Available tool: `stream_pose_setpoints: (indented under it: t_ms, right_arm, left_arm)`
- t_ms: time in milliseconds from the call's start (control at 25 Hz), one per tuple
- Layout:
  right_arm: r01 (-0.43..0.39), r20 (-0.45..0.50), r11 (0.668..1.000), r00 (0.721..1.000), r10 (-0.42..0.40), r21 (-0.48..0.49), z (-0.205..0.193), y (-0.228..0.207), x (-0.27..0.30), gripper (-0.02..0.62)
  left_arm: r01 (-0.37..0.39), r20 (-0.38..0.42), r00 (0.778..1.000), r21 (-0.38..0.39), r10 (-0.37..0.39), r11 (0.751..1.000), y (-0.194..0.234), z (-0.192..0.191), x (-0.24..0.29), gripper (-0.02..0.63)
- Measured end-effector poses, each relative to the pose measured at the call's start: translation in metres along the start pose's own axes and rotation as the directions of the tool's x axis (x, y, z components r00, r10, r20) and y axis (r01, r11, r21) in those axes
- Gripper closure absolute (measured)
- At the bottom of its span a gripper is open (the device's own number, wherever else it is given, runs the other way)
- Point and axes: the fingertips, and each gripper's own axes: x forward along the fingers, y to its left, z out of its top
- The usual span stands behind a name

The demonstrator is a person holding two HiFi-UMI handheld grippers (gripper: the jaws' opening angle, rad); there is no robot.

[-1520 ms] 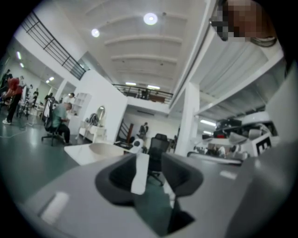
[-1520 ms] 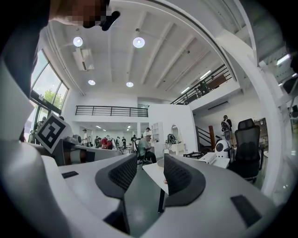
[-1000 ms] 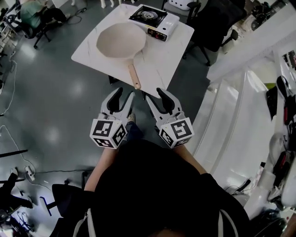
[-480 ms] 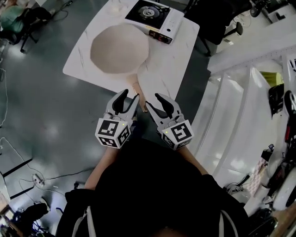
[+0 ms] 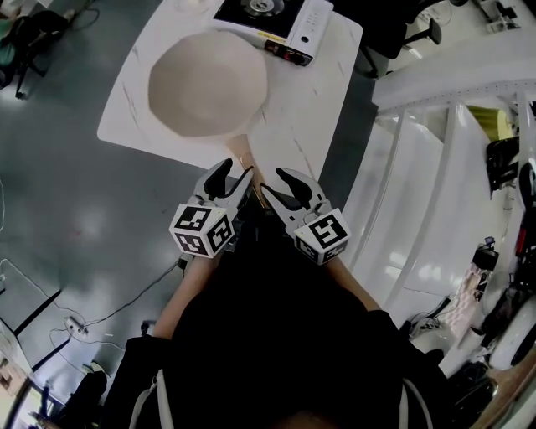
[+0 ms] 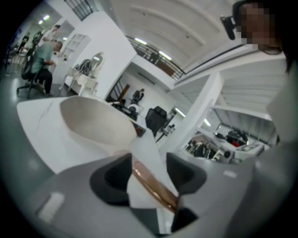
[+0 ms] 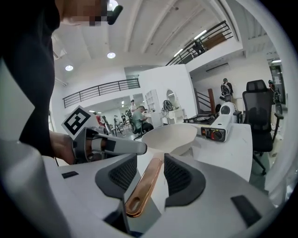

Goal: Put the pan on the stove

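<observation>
Nearest to the camera on the head is the person's black top, with both forearms stretched forward. Each hand holds one tool, and their marker cubes, the left cube and the right cube, are side by side and a little apart.

The left gripper and the right gripper both point at the near edge of the table. The copper-coloured handle of the pan reaches over this edge toward the person.

In the left gripper view the jaws are opening. The handle runs slantwise through the gap between them, and the pads do not press on it. In the right gripper view the jaws are spread. The end of the handle, the one with the hole, lies in the gap with free space on both sides, so nothing is pinched.

The pan stands on the table. Its wide pale bowl fills the middle part and comes close to the left edge. The far rim of the pan is just beside the stove; whether the two touch I cannot tell. The stove stands at the far edge, toward the far right corner, its knob side turned toward the pan.

Beyond the right edge stands a black office chair on the grey floor.
</observation>
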Motion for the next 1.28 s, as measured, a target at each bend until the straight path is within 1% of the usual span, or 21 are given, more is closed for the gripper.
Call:
stream_pose_setpoints:
  t_ms: [80, 200, 280, 360, 480, 560, 680, 760, 840, 880, 960, 1040, 1080, 1160, 1280]
  right_arm:
    - [-0.030, -0.034, 0.999, 0.999, 0.031, 0.016, -0.007, 0.000, 0.003, 0.442]
    - [-0.087, -0.069, 0.994, 0.993, 0.091, 0.064, -0.015, 0.000, 0.009, 0.437]
    - [-0.109, -0.087, 0.989, 0.989, 0.117, 0.100, -0.021, -0.001, 0.012, 0.424]
    - [-0.128, -0.105, 0.982, 0.984, 0.143, 0.141, -0.026, -0.003, 0.014, 0.405]
    - [-0.167, -0.150, 0.971, 0.970, 0.193, 0.170, -0.034, -0.004, 0.020, 0.388]
    - [-0.193, -0.175, 0.963, 0.958, 0.227, 0.190, -0.039, -0.004, 0.024, 0.388]
    - [-0.249, -0.198, 0.930, 0.931, 0.307, 0.271, -0.047, -0.001, 0.028, 0.382]
    - [-0.283, -0.219, 0.911, 0.909, 0.355, 0.301, -0.053, 0.003, 0.030, 0.377]
    - [-0.318, -0.251, 0.895, 0.881, 0.401, 0.313, -0.059, 0.007, 0.032, 0.374]
    - [-0.339, -0.270, 0.884, 0.862, 0.429, 0.322, -0.063, 0.009, 0.032, 0.374]
    - [-0.384, -0.305, 0.853, 0.814, 0.494, 0.354, -0.072, 0.016, 0.034, 0.371]
    - [-0.424, -0.325, 0.812, 0.763, 0.559, 0.400, -0.080, 0.023, 0.036, 0.370]
    - [-0.440, -0.325, 0.792, 0.742, 0.586, 0.423, -0.082, 0.025, 0.037, 0.368]
    - [-0.469, -0.320, 0.760, 0.710, 0.628, 0.450, -0.083, 0.028, 0.039, 0.368]
    - [-0.516, -0.329, 0.722, 0.657, 0.679, 0.461, -0.084, 0.033, 0.040, 0.368]
  left_arm:
    - [0.013, -0.027, 1.000, -0.063, -0.015, 0.998, 0.005, -0.008, 0.004, 0.379]
    - [0.026, -0.055, 0.998, -0.120, -0.033, 0.992, 0.012, -0.015, 0.012, 0.366]
    - [0.034, -0.068, 0.997, -0.158, -0.045, 0.987, 0.016, -0.019, 0.016, 0.360]
    - [0.054, -0.084, 0.994, -0.206, -0.073, 0.977, 0.018, -0.023, 0.019, 0.351]
    - [0.096, -0.098, 0.987, -0.281, -0.128, 0.955, 0.021, -0.029, 0.024, 0.331]
    - [0.114, -0.100, 0.983, -0.306, -0.151, 0.945, 0.022, -0.033, 0.027, 0.330]
    - [0.140, -0.104, 0.977, -0.339, -0.185, 0.931, 0.022, -0.039, 0.032, 0.328]
    - [0.161, -0.104, 0.972, -0.370, -0.213, 0.915, 0.023, -0.042, 0.035, 0.328]
    - [0.187, -0.109, 0.963, -0.380, -0.245, 0.906, 0.023, -0.044, 0.039, 0.328]
    - [0.203, -0.114, 0.958, -0.379, -0.263, 0.903, 0.023, -0.045, 0.040, 0.327]
    - [0.237, -0.121, 0.946, -0.377, -0.301, 0.895, 0.021, -0.045, 0.044, 0.324]
    - [0.266, -0.125, 0.934, -0.378, -0.334, 0.887, 0.019, -0.046, 0.049, 0.324]
    - [0.278, -0.126, 0.929, -0.377, -0.347, 0.883, 0.018, -0.047, 0.051, 0.324]
    - [0.303, -0.124, 0.920, -0.373, -0.371, 0.877, 0.014, -0.048, 0.056, 0.324]
    - [0.345, -0.108, 0.906, -0.378, -0.410, 0.859, 0.008, -0.049, 0.061, 0.324]
